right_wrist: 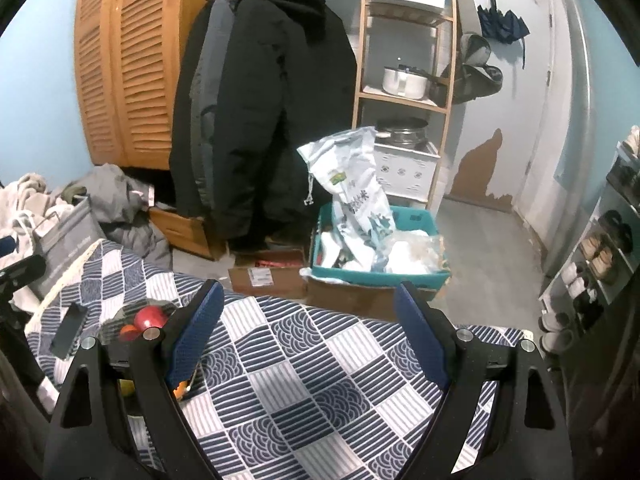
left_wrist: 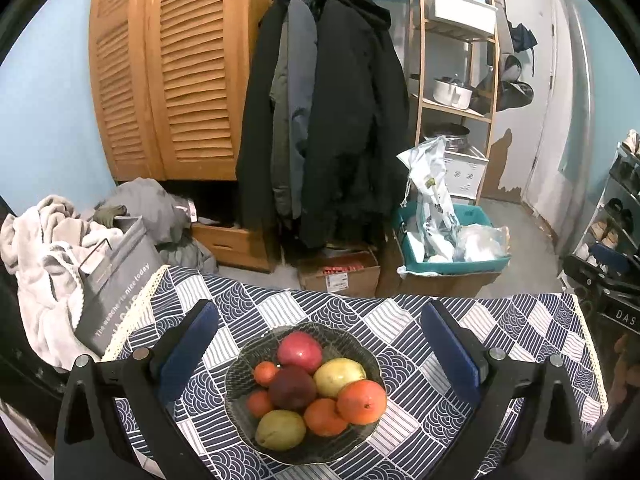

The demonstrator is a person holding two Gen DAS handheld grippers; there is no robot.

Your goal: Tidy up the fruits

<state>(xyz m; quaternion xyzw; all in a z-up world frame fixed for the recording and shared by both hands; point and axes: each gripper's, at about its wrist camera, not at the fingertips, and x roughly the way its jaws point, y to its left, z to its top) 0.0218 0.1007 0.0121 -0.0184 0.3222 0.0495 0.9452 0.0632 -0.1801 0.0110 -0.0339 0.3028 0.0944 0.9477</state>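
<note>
Fruits heaped in a dark glass bowl [left_wrist: 236,396] on the patterned tablecloth [left_wrist: 420,320], nearer the table's left edge than its right. Red apple [left_wrist: 300,350] at the far side of the pile, dark red apple [left_wrist: 292,388] in the middle, yellow-green pear [left_wrist: 338,376] to its right, large orange [left_wrist: 362,402] at the right rim, a smaller orange [left_wrist: 325,416] beside it, green pear [left_wrist: 280,430] at the near rim, two small tangerines [left_wrist: 266,373] on the left. Left gripper [left_wrist: 318,344] poised above the bowl, fingers spread wide on either side of the pile, touching no fruit, nothing between them. Right gripper [right_wrist: 308,328] released too, jaws wide apart over bare cloth toward the table's far edge, holding nothing. Bowl only partly visible in the right wrist view, behind that gripper's left finger [right_wrist: 196,332]. Grey paper bag [left_wrist: 120,280] leaning at the table's far left corner.
</note>
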